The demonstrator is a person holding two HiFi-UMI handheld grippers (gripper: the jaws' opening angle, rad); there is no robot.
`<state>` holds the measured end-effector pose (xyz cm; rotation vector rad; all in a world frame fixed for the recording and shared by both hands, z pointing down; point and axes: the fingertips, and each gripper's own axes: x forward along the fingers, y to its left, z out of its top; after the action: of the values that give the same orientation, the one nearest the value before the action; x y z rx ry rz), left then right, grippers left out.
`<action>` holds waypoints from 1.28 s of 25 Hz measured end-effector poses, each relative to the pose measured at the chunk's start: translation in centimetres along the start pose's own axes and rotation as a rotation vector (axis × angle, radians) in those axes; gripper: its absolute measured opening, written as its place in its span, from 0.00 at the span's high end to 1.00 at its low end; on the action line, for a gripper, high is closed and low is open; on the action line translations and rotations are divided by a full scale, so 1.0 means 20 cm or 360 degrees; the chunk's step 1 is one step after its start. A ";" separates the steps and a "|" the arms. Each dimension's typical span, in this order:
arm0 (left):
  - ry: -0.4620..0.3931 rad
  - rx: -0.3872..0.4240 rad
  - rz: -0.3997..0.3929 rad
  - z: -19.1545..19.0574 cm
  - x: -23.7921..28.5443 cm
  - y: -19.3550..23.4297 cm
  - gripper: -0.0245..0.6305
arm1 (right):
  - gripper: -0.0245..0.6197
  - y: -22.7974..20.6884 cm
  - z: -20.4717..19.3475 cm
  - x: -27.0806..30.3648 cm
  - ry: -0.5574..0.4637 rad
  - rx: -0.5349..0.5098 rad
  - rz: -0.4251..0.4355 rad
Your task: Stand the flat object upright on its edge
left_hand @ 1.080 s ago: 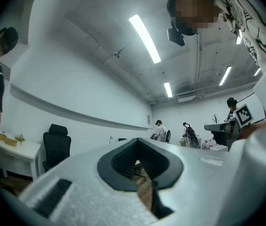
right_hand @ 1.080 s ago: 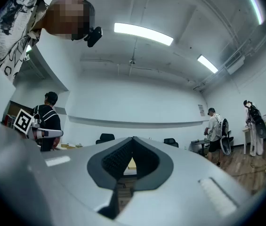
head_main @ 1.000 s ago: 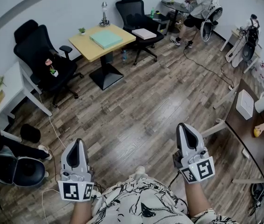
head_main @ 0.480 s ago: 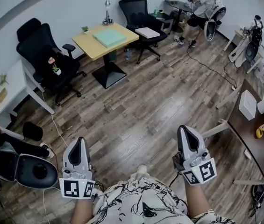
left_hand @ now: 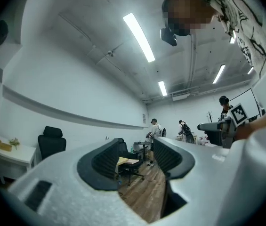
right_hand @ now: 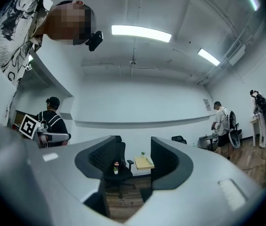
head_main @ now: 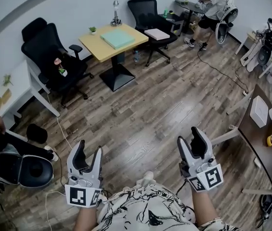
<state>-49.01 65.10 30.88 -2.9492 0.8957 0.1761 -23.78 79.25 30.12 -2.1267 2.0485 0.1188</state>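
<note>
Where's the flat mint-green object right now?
The flat mint-green object lies on the yellow table at the head view's upper middle, far across the wood floor, right of a small potted plant.

Far off, a mint-green flat slab (head_main: 118,37) on a yellow table (head_main: 93,49); black chair (head_main: 49,54) left of it; brown plank floor (head_main: 150,105); my shirt (head_main: 145,211) white with black swirls.

No word, number or brand name can be read anywhere. The only signs are black-and-white square patterns without letters, one on the near left marker cube (head_main: 83,196) and one on the near right marker cube (head_main: 207,178).
</note>
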 end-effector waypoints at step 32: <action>0.0025 -0.0086 0.0200 -0.14 0.41 -0.02 0.08 | 0.29 -0.40 -0.22 0.23 0.0084 0.0061 0.0173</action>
<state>-41.82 60.73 32.69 -2.9480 1.0962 0.1855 -15.92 74.20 34.14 -2.0170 2.1782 0.0384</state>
